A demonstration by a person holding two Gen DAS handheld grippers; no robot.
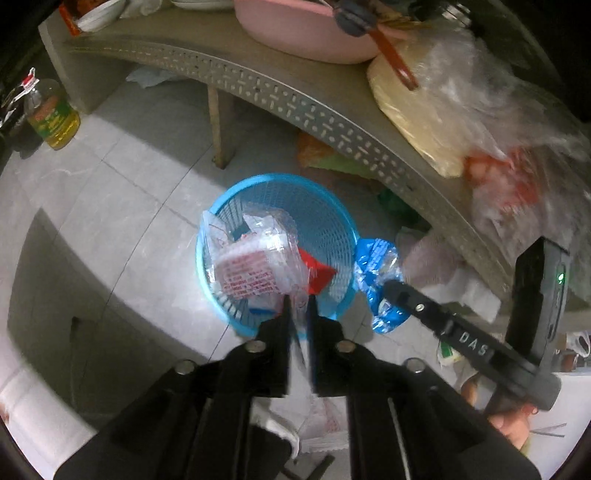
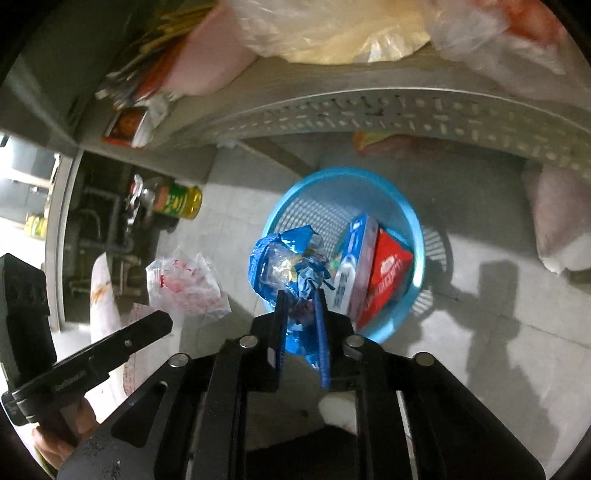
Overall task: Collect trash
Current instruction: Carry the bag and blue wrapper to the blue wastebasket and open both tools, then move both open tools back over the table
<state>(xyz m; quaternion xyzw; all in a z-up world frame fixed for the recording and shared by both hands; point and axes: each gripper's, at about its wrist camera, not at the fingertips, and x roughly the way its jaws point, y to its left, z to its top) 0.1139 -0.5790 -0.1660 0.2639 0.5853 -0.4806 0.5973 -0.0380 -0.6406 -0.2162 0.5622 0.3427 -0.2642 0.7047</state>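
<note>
Below the grey perforated counter (image 1: 280, 99), on the pale tiled floor (image 1: 122, 192): blue mesh basket (image 1: 325, 206), upright, rim open to the cameras. Inside it, seen from the right wrist view: red packet (image 2: 388, 273) and blue-and-white box (image 2: 354, 266), leaning side by side against the wall.

Over the basket: left tool (image 1: 300, 299), fingers narrowly apart, clear plastic bag with red print (image 1: 251, 269) running between them and hanging into the basket mouth. Whether the pads press on the film: cannot tell.

Just beside the basket rim: right tool (image 2: 301, 295), fingers a little apart, crumpled blue wrapper (image 2: 284, 262) lodged between them, bunched above the tips and trailing down past them. Firm pinch or loose hold: cannot tell.

On the counter: pink basin (image 1: 303, 33), and clear bags (image 1: 461, 99) with pale and red contents. On the floor away from the basket: bottle of yellow oil (image 1: 53, 118) with a green label.
</note>
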